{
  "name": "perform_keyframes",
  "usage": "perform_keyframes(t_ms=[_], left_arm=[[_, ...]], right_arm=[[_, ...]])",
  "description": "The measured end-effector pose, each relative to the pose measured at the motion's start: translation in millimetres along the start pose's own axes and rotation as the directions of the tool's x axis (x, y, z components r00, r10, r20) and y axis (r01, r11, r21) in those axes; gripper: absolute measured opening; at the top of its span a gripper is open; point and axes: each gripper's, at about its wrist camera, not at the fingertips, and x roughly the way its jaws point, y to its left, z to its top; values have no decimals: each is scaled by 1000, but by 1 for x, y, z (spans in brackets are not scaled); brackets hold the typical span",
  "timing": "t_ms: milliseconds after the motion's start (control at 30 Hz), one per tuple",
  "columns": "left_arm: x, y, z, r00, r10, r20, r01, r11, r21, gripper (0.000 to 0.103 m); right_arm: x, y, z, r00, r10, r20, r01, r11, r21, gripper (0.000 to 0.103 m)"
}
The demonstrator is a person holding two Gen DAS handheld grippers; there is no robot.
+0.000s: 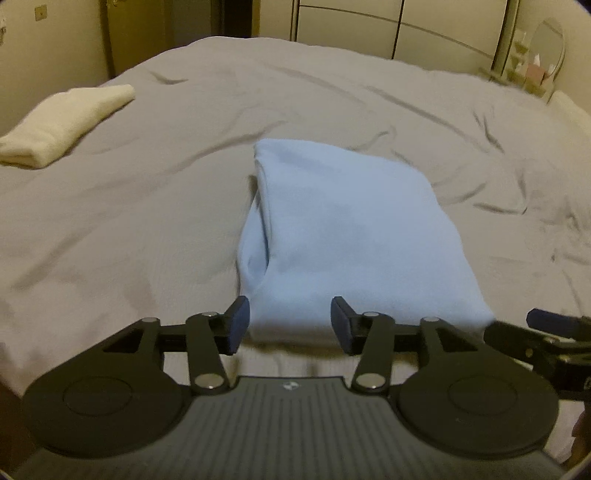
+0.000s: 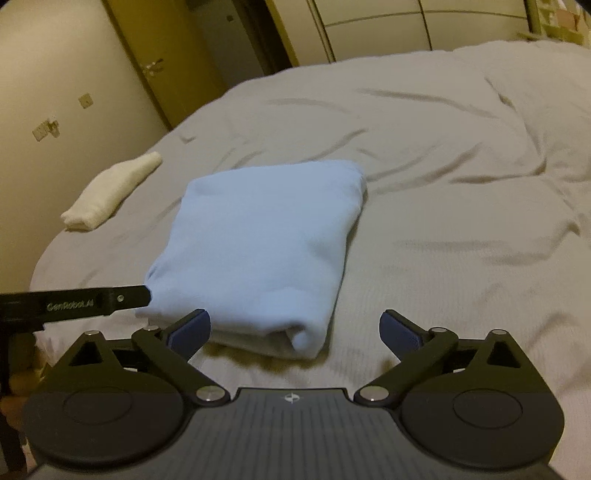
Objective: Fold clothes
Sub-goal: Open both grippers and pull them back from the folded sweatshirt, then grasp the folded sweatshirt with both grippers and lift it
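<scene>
A light blue garment lies folded into a thick rectangle on the grey bed sheet. My left gripper is open, its blue pads level with the garment's near edge, nothing pinched between them. In the right wrist view the same blue garment sits just ahead, and my right gripper is open at its near right corner, holding nothing. The left gripper's arm reaches in from the left and touches the garment's near left edge. The right gripper's finger shows at the far right of the left wrist view.
A folded cream garment lies at the bed's far left; it shows as a cream garment in the right wrist view too. Wardrobe doors and a wooden door stand beyond the bed. A round mirror and small items sit back right.
</scene>
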Motion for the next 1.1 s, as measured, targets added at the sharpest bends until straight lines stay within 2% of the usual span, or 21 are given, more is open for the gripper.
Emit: perform_keyframes(t_ms=[100, 367, 500, 1100], left_arm=[[-11, -3, -5, 1000, 7, -4, -7, 1000, 1, 62], [-43, -12, -16, 999, 48, 7, -48, 999, 15, 68], [-57, -15, -22, 997, 67, 26, -68, 998, 16, 78], [-110, -26, -50, 995, 55, 86, -60, 997, 57, 87]], right_arm=[[-9, 4, -3, 1000, -9, -4, 9, 1000, -3, 100], [-34, 11, -12, 999, -30, 28, 31, 999, -20, 101], [-47, 14, -16, 998, -41, 46, 42, 999, -28, 101], [-94, 28, -35, 993, -48, 103, 54, 997, -55, 102]])
